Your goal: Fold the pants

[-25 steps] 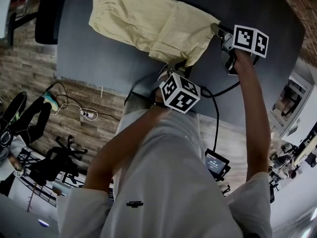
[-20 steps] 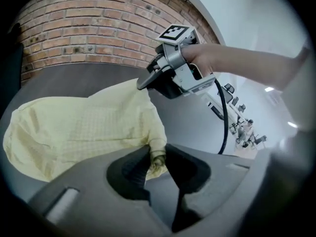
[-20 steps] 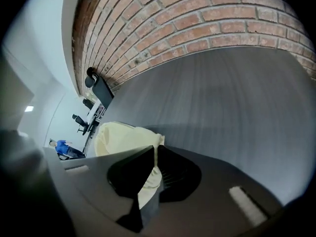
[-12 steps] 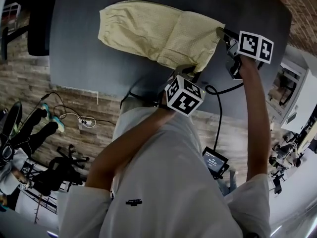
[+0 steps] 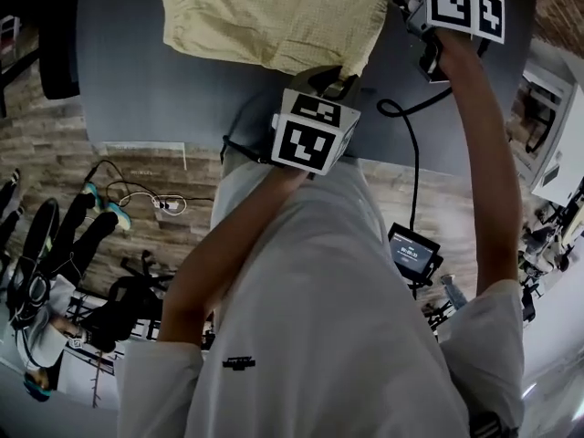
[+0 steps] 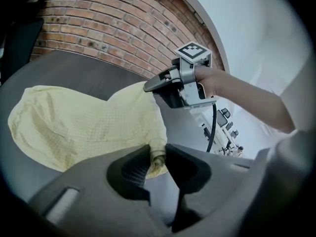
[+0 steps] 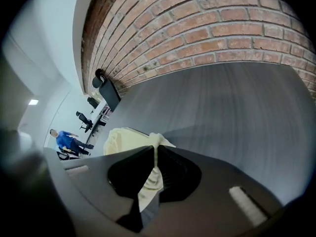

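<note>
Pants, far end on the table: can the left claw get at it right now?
Probably not yet. The left claw is shut on a near corner of the pants, the right claw on another. Nothing lies on the table between, so it looks reachable once freed.

shirt [image 5: 310, 336]: white, short sleeves, small dark chest logo | marker cubes [image 5: 313, 137]: black-and-white squares | cable [image 6: 213, 127]: black

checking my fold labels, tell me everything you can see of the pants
The pants are pale yellow, thin cloth with a fine check texture, creased and lying across the dark grey table. The end nearest the person is pinched at two corners: the left gripper is shut on a bunched hem, the right gripper on a thin edge. Which end is the waist cannot be told.
</note>
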A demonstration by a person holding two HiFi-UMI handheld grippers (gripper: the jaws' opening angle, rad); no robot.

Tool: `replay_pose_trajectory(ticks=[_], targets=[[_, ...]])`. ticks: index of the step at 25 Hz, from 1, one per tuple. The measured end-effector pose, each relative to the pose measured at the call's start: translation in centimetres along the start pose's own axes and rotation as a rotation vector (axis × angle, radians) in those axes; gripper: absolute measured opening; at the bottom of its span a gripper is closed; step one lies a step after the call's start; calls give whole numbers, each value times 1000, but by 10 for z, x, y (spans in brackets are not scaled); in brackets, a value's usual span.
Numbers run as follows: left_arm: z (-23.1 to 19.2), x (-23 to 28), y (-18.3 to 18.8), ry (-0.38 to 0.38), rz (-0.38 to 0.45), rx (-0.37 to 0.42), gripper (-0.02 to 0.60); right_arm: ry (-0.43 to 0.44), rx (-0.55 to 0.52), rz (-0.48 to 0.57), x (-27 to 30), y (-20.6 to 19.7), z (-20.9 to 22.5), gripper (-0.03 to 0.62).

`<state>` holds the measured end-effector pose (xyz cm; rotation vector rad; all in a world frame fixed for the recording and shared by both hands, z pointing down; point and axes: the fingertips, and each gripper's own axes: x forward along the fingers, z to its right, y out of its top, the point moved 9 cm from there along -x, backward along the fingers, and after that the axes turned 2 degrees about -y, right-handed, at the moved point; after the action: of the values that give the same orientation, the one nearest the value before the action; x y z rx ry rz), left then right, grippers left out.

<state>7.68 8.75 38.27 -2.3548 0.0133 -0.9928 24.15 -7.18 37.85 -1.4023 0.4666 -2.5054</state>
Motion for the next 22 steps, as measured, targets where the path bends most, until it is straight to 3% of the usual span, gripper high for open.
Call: replay_pose_trajectory(ticks=[7,15,22], targets=[[-16,-37,9,-20,67,-85,101,46,-42,30,6,19,-41,32],[-74,-81,9,-30,145,-178,101,60,-80,8,58,39,-100,32],[-93,-105,5,12,200,-247,104,87,-107,-7,78,47,-131,34]])
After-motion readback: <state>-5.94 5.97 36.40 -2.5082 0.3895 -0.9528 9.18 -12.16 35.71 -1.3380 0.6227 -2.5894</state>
